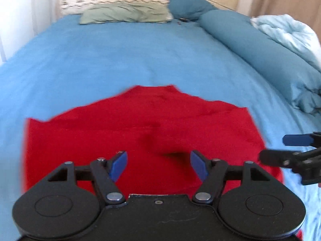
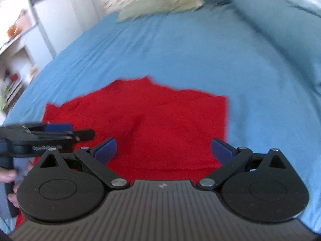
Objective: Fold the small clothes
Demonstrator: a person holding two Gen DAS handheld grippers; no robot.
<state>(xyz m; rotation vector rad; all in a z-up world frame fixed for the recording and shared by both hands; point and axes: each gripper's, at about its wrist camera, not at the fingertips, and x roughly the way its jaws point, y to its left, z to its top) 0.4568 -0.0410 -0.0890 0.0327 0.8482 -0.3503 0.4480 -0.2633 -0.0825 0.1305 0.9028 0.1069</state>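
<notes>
A small red garment point(image 1: 140, 132) lies spread on the blue bedsheet point(image 1: 120, 60), with its sleeves folded in. It also shows in the right wrist view point(image 2: 152, 120). My left gripper point(image 1: 158, 164) is open and empty, hovering over the garment's near edge. My right gripper point(image 2: 163, 150) is open and empty, over the garment's near right part. The right gripper also shows at the right edge of the left wrist view point(image 1: 280, 150). The left gripper shows at the left of the right wrist view point(image 2: 66, 130). The garment's near hem is hidden behind the gripper bodies.
Pillows point(image 1: 124, 14) lie at the head of the bed. A teal bolster point(image 1: 236, 34) and a pale blue duvet point(image 1: 291, 38) run along the right side. White shelves point(image 2: 18, 46) stand to the left of the bed.
</notes>
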